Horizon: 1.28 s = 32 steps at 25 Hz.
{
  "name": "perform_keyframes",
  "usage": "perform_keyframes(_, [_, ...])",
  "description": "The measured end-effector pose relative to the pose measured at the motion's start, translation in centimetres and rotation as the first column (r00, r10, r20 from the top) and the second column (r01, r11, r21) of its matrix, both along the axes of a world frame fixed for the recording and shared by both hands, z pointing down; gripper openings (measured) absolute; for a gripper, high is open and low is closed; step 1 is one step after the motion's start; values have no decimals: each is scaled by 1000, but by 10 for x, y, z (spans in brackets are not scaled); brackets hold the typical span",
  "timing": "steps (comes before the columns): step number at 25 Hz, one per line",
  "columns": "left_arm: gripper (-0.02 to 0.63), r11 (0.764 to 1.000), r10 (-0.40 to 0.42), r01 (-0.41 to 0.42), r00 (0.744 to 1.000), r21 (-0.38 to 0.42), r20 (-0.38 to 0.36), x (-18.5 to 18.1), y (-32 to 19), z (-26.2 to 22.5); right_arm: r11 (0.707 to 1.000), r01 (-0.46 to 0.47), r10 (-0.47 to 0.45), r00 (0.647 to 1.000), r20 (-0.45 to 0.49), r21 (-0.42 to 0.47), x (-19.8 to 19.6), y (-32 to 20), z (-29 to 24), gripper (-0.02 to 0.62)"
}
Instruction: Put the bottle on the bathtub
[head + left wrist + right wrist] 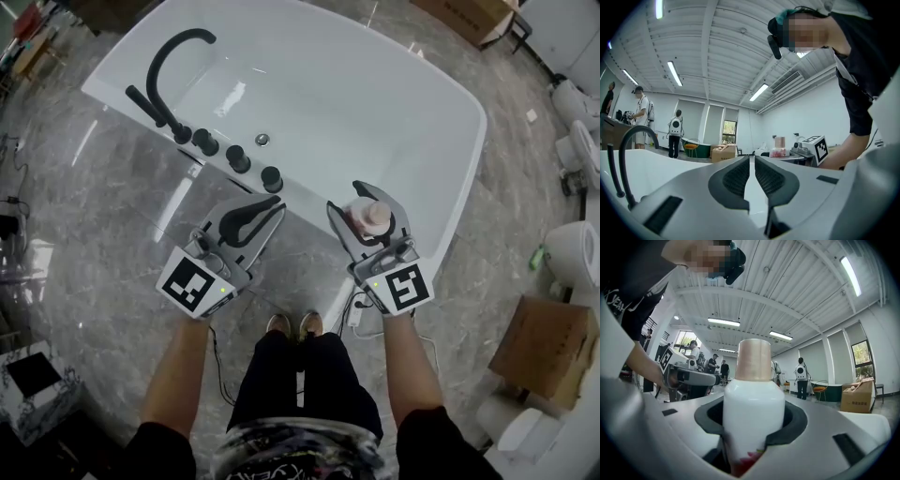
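Bottle (374,217) in the grip of our right gripper (368,211): it is white with a pale pink cap, and the jaws close on its body from both sides. In the right gripper view the bottle (753,399) fills the dark hollow between the pads, its cap pointing away along the jaws of the right gripper (754,420). From the head view it shows over the near edge of the white bathtub (450,103), to the right of the row of black knobs (234,155). We cannot tell how high above the rim it is, and it does not rest there.

Our left gripper (270,210) shows over the grey marble floor (103,234), just beside the same near edge and below the knobs. In the left gripper view, the jaws of the left gripper (751,168) are drawn almost together, with only a thin slit between the ribbed pads and nothing in it.

A curved black faucet (169,66) stands at the bathtub's far left corner. A cardboard box (539,347) lies on the floor well to the right, near white toilets (577,253). Both gripper views show people standing far back in the hall.
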<state>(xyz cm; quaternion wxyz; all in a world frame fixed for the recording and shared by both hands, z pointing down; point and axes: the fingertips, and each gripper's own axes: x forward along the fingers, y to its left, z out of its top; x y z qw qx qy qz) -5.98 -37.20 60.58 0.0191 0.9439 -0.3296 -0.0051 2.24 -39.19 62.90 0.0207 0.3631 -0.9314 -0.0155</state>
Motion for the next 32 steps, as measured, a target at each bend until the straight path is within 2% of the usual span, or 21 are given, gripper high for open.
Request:
perform_keyframes(5, [49, 998, 11, -9, 999, 59, -40, 3, -7, 12, 999, -28, 28, 999, 17, 29, 0, -13, 19, 198])
perform_keyframes(9, [48, 1000, 0, 0, 1000, -5, -5, 5, -12, 33, 1000, -27, 27, 1000, -1, 10, 1, -17, 43, 198])
perform_keyframes(15, [48, 1000, 3, -3, 1000, -5, -4, 5, -15, 48, 999, -44, 44, 999, 5, 19, 2, -23, 60, 198])
perform_keyframes(20, [48, 1000, 10, -10, 1000, -14, 1, 6, -13, 57, 999, -48, 47, 998, -43, -20, 4, -22, 79, 198])
perform_keyframes(24, [48, 999, 33, -33, 999, 10, -1, 7, -12, 58, 999, -47, 47, 998, -37, -19, 2, -22, 84, 198])
perform_keyframes(32, [48, 999, 27, -27, 1000, -18, 12, 7, -13, 63, 996, -87, 87, 996, -7, 18, 6, -28, 89, 198])
